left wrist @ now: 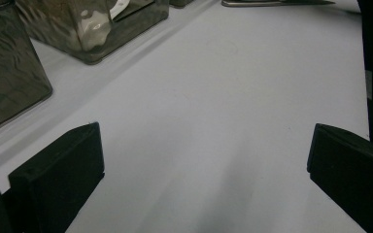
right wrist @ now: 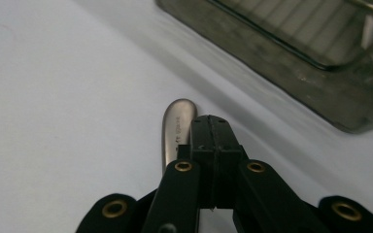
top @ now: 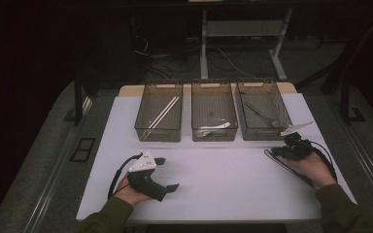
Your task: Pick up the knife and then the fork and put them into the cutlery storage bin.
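Nearest the person, the left hand-held gripper (top: 167, 173) rests low on the white surface (top: 223, 179), held from below by the left hand (top: 128, 190), its jaws spread wide apart with bare surface between them. On the other side, the right hand-held gripper (top: 291, 144) points away from the person toward the bins, the right hand (top: 315, 170) wrapped behind it. Its jaws are pressed together, and a metal utensil handle (right wrist: 176, 128) lies on the surface just beside and under them; whether they pinch it I cannot tell. Farther back stand three clear bins in a row: the left bin (top: 159, 130) holds two pale chopsticks (top: 162, 115), the middle bin (top: 214, 131) one white utensil (top: 216, 127), and the right bin (top: 264, 131) one dark utensil (top: 262, 114).
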Tool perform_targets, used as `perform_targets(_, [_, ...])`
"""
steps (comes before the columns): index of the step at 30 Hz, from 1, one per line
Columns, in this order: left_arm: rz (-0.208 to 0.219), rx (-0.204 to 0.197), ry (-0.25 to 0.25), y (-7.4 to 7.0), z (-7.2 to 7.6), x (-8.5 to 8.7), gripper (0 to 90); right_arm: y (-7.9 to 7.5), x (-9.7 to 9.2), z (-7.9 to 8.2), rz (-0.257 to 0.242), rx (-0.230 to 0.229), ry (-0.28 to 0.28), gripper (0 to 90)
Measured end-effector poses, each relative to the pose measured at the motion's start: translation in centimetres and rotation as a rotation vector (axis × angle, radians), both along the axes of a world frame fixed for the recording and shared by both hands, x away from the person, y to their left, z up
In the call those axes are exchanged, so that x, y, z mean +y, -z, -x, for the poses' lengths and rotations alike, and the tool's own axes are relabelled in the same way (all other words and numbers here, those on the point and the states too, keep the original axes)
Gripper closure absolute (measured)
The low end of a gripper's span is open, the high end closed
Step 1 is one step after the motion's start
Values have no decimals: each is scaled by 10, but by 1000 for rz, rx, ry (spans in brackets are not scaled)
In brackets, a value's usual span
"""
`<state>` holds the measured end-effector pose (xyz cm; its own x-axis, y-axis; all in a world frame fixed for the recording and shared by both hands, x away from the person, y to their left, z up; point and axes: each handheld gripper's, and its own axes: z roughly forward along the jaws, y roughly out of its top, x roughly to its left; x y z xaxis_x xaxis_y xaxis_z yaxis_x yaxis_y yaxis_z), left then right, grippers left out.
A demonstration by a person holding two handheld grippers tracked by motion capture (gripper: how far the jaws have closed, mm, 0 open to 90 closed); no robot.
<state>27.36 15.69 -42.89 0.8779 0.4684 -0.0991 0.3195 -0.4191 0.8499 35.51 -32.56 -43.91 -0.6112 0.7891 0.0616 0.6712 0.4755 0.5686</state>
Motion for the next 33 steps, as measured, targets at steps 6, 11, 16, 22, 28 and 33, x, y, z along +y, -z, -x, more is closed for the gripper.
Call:
perform_targets(6, [1, -1, 0, 0, 0, 0, 0, -3, 4, 1, -5, 6, -31, 895])
perform_targets(11, [3, 0, 0, 0, 0, 0, 0, -19, -5, 5, -21, 50, -67, 803])
perform_targets(16, [1, -1, 4, 0, 0, 0, 0, -35, -14, 16, 34, 104, -118, 743])
perform_targets(22, [2, 1, 2, 0, 0, 0, 0, -31, -12, 26, 164, 170, -214, 712])
perform_targets(28, [4, 2, 2, 0, 0, 0, 0, -27, -8, 27, 243, 191, -226, 708])
perform_targets(33, [2, 0, 6, 0, 0, 0, 0, -25, -10, 27, 265, 211, -240, 722])
